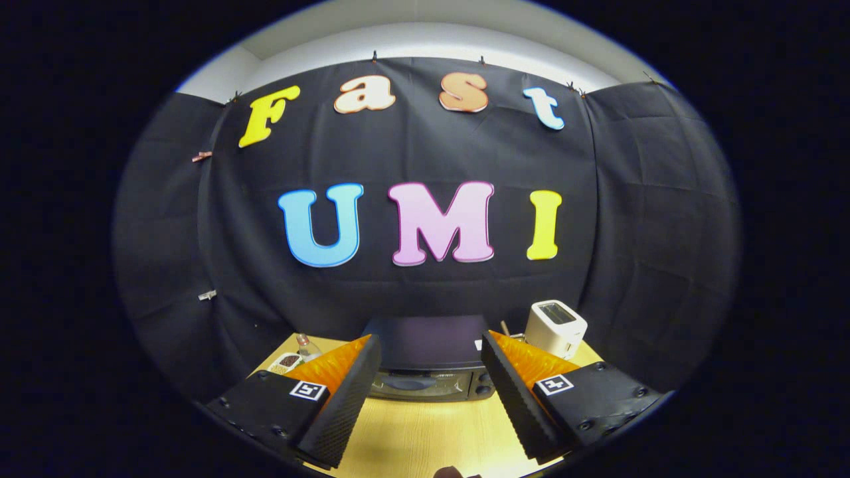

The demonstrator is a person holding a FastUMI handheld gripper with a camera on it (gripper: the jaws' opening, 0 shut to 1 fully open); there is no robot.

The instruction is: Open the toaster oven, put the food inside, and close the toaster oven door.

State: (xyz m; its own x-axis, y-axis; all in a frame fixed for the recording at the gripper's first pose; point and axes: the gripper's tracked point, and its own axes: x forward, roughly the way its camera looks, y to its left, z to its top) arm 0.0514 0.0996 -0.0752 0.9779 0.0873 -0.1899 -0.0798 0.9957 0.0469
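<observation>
Currently, the gripper (430, 398) is being held with fingers spread and empty, the closed toaster oven (428, 372) lying straight ahead beyond them.

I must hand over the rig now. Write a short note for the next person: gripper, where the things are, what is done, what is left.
Gripper: open, fingers wide apart, holding nothing, raised above the wooden table.
Toaster oven: on the table just beyond the fingers, seen between them; door looks shut.
White toaster: beside the oven, past the right finger.
Small dish and bottle: past the left finger; contents too small to tell.
Done: nothing, by the look of it.
Left: open the door, put the food in, close the door.
</observation>
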